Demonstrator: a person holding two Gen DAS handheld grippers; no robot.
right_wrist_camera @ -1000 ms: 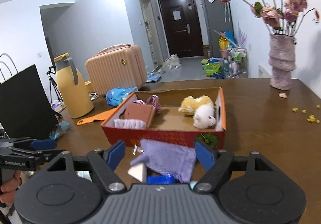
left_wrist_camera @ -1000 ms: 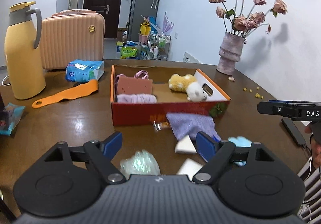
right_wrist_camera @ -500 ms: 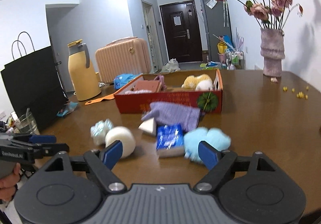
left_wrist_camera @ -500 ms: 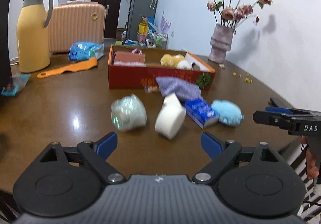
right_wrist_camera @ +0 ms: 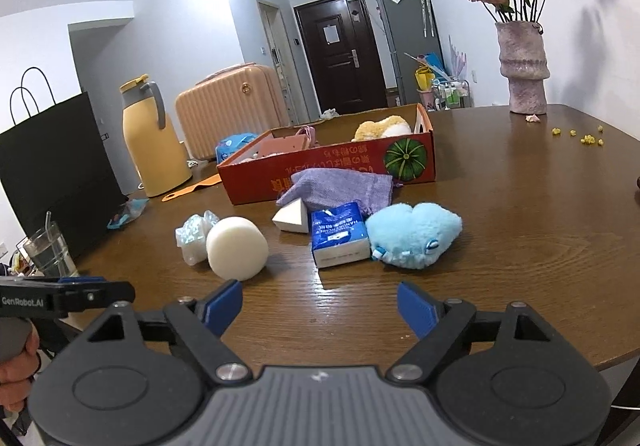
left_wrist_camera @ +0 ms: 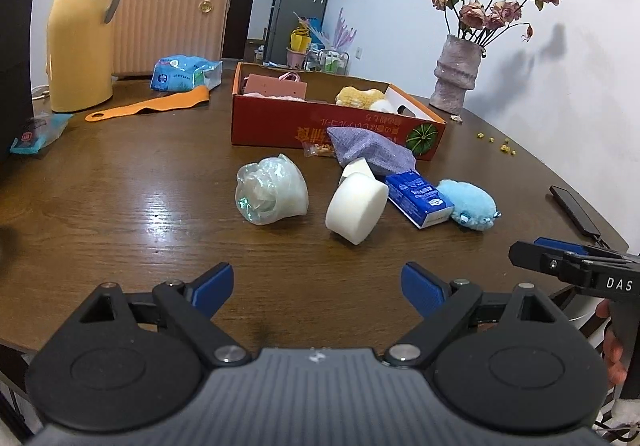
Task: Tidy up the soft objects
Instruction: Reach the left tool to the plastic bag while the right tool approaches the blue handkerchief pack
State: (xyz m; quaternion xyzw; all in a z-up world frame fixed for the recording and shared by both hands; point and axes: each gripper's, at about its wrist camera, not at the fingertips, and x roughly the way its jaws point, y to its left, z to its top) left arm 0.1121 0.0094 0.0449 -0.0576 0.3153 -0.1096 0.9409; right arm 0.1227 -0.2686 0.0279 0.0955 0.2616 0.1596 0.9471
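Several soft things lie on the brown table in front of a red cardboard box (left_wrist_camera: 320, 126): a crumpled clear plastic bag (left_wrist_camera: 272, 190), a round white sponge (left_wrist_camera: 356, 208), a white wedge sponge (left_wrist_camera: 354, 168), a purple pouch (left_wrist_camera: 368, 148), a blue tissue pack (left_wrist_camera: 418, 198) and a blue plush toy (left_wrist_camera: 470, 204). In the box are a yellow-and-white plush (left_wrist_camera: 360, 96) and pink items. My left gripper (left_wrist_camera: 318, 284) hangs open over the table's near edge, short of the sponge. My right gripper (right_wrist_camera: 320, 304) is open too, short of the tissue pack (right_wrist_camera: 340, 234) and the plush (right_wrist_camera: 412, 238). Both are empty.
A yellow thermos (left_wrist_camera: 80, 34), a pink suitcase (left_wrist_camera: 168, 26), an orange shoehorn (left_wrist_camera: 148, 108) and a blue wipes pack (left_wrist_camera: 184, 72) stand at the back left. A vase of dried roses (left_wrist_camera: 458, 74) is back right, a black phone (left_wrist_camera: 574, 210) near the right edge. A black paper bag (right_wrist_camera: 52, 174) and a glass (right_wrist_camera: 48, 250) sit left.
Both grippers have drawn back from the box and sunk toward the near table edge, so the loose items now lie ahead of them. Both pairs of jaws stand a little wider.
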